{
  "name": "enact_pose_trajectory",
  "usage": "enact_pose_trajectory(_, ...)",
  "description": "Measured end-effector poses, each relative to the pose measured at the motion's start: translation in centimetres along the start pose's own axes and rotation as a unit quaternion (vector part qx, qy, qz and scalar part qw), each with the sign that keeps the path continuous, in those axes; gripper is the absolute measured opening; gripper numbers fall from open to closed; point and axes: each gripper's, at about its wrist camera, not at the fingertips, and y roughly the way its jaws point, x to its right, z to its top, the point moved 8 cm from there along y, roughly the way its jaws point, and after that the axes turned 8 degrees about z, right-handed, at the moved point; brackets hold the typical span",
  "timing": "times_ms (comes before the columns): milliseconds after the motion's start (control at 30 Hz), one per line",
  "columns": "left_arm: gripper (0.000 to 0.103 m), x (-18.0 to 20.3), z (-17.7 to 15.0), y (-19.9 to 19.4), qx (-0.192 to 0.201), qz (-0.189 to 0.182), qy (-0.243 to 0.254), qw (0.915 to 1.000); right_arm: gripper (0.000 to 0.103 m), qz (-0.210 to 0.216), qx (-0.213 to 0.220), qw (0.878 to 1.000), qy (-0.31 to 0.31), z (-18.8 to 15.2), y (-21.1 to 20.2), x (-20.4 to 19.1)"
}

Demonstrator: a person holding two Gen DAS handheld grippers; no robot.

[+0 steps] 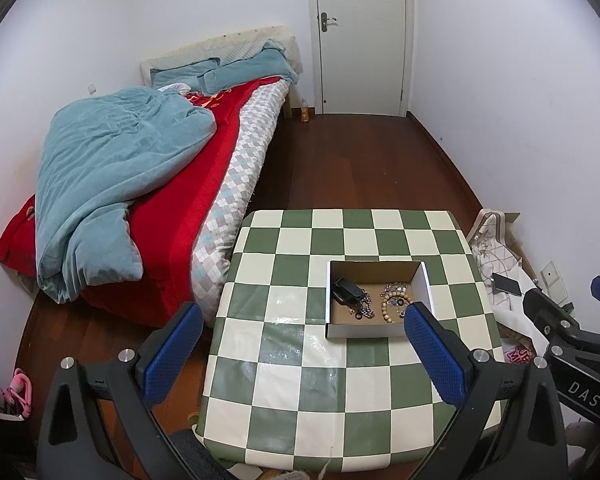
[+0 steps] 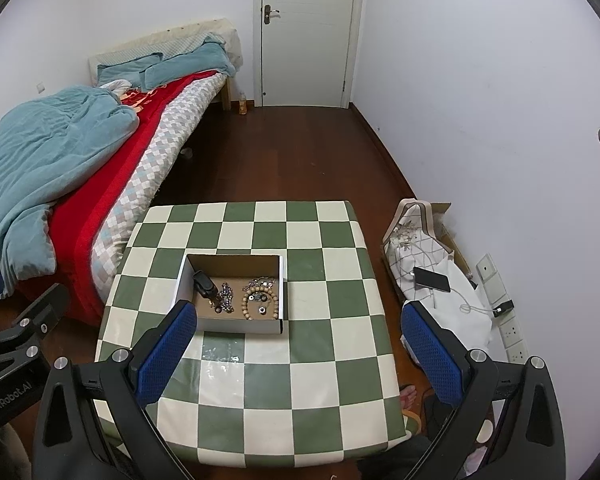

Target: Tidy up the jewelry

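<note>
Jewelry [image 2: 240,298], a wooden bead bracelet [image 2: 260,303] and dark chains [image 2: 225,298], lay inside a shallow open cardboard box [image 2: 236,326] at centre frame on the green-and-cream checkered table [image 2: 312,376]; left gripper [image 1: 304,354] and right gripper [image 2: 300,354] hovered wide and empty.

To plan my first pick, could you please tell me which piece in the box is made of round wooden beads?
The beaded bracelet, a tan ring on the box's right half. The dark chain beside it is metal links, and the black object sits far left.
</note>
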Motion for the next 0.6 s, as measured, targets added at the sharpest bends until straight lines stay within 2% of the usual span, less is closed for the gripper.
enact_pose_trajectory(600,0.103,0.04,0.36,-0.32,0.005,0.003,-0.002,1.0000,0.103,0.003,0.003,1.000,0.001,0.04,-0.43,-0.47)
